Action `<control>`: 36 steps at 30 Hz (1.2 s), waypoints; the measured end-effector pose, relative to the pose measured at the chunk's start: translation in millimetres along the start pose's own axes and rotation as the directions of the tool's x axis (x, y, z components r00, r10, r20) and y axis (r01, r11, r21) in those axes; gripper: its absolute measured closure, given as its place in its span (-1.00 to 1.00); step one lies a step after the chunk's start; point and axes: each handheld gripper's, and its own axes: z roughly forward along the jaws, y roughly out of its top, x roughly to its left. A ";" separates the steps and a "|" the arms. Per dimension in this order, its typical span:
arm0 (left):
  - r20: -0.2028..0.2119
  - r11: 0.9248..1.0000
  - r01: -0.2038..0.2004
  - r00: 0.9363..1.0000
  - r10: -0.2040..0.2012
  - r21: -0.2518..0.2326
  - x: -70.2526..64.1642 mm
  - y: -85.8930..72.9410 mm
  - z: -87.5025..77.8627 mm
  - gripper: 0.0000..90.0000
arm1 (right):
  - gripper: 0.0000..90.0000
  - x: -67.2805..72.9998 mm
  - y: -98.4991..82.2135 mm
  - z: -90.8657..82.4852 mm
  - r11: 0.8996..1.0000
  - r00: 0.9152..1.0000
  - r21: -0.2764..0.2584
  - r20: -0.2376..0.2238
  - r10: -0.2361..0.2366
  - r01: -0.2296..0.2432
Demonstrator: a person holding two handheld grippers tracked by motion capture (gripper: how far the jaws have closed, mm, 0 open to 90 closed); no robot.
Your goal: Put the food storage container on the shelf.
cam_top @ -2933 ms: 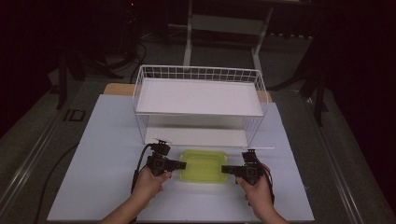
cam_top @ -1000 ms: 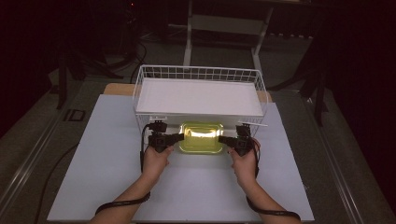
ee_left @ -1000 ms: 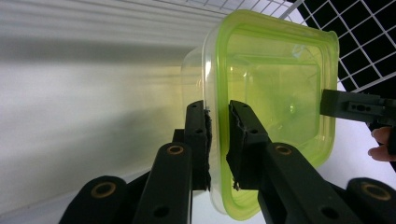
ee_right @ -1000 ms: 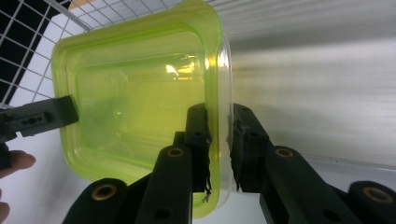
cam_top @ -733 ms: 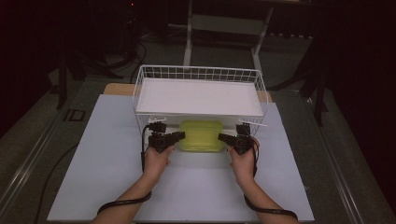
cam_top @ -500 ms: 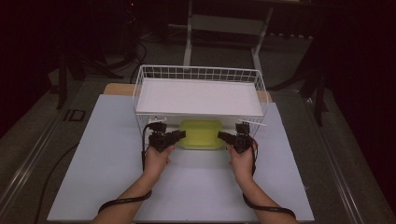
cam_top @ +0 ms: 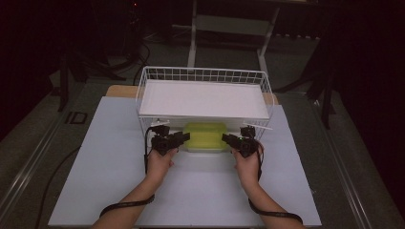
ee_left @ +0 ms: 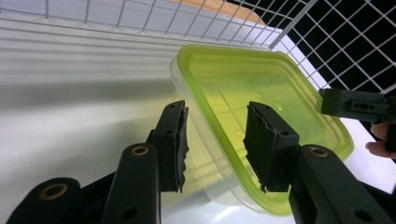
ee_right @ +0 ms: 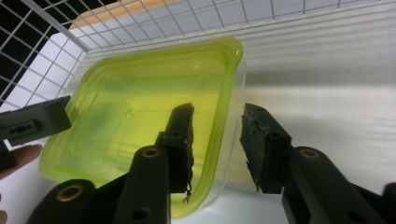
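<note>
Wire rack [cam_top: 204, 76] over green container [cam_top: 206, 136]

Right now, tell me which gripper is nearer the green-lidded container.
Neither is nearer. The left gripper straddles the left rim of the green-lidded container, the right gripper its right rim. Both have just been opening, pads off the rim.
</note>
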 end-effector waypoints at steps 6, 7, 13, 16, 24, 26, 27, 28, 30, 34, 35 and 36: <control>-0.006 1.000 -0.015 1.000 0.015 0.002 -0.6 -1.6 -13.5 0.27 | 0.31 6.4 -5.8 -17.7 0.999 0.999 -0.008 -0.004 -0.051 0.051; -0.010 1.000 -0.017 1.000 0.017 0.007 -1.2 -2.2 -15.9 0.24 | 0.31 7.9 -7.5 -20.3 0.998 0.998 -0.008 -0.009 -0.058 0.058; -0.031 0.999 -0.045 0.999 0.045 -0.001 -4.1 -8.0 -32.2 0.21 | 0.30 19.8 -21.8 -33.2 0.993 0.993 0.003 -0.041 -0.114 0.114; -0.032 0.999 -0.045 0.998 0.045 0.002 -3.2 -11.9 -39.0 0.21 | 0.30 25.3 -28.5 -38.2 0.993 0.991 0.008 -0.072 -0.113 0.114; 0.003 0.994 -0.106 0.994 0.106 -0.025 -5.8 -25.0 -59.6 0.12 | 0.33 37.7 -40.4 -36.2 0.986 0.983 0.026 -0.085 -0.164 0.167; 0.023 0.997 -0.076 0.997 0.077 -0.022 -3.3 -28.0 -63.3 -0.11 | 0.41 41.0 -42.1 -34.5 0.985 0.983 0.019 -0.075 -0.170 0.172; 0.047 0.996 -0.089 0.995 0.090 -0.024 -1.8 -30.3 -65.9 -0.11 | 0.51 42.2 -42.8 -34.3 0.986 0.983 0.011 -0.072 -0.166 0.168; 0.077 0.995 -0.099 0.992 0.101 -0.032 -0.9 -32.7 -68.1 -0.16 | 0.64 43.4 -43.7 -33.9 0.986 0.984 0.000 -0.064 -0.167 0.167; 0.108 0.993 -0.112 0.987 0.116 -0.042 -0.4 -37.4 -71.3 -0.34 | 0.93 46.1 -45.4 -32.3 0.986 0.984 0.001 -0.056 -0.168 0.168; 0.135 0.993 -0.117 0.984 0.120 -0.031 0.6 -46.3 -73.5 -0.58 | 1.00 51.7 -49.1 -27.1 0.982 0.981 -0.001 -0.040 -0.190 0.190; 0.137 0.992 -0.119 0.983 0.124 -0.045 0.8 -48.3 -74.8 -0.61 | 1.00 52.9 -50.1 -26.0 0.981 0.980 -0.002 -0.040 -0.194 0.194; 0.135 0.991 -0.122 0.982 0.129 -0.061 1.0 -49.9 -76.3 -0.64 | 1.00 54.2 -51.3 -24.7 0.980 0.979 0.002 -0.041 -0.198 0.199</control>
